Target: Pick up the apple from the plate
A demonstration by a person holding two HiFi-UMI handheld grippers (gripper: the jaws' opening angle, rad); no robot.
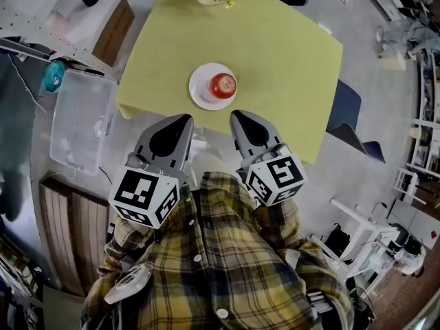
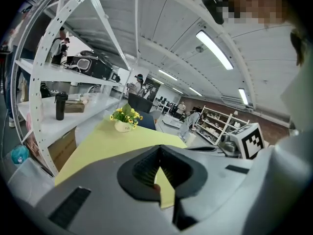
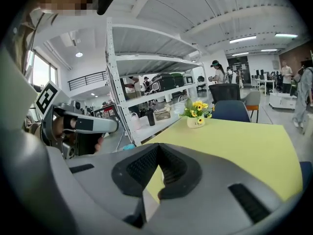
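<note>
Pick-up not begun — the apple (image 1: 223, 84) sits on the white plate (image 1: 198, 93) near the tabletop's (image 1: 289, 53) near edge. The left tongs (image 1: 184, 119) and right tongs (image 1: 238, 115) are both closed, empty, and short of the plate. Remaining: open, reach, grip, lift.

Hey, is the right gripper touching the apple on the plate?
Apart. The head view shows bare white plate rim between the right gripper tip and the apple.
</note>
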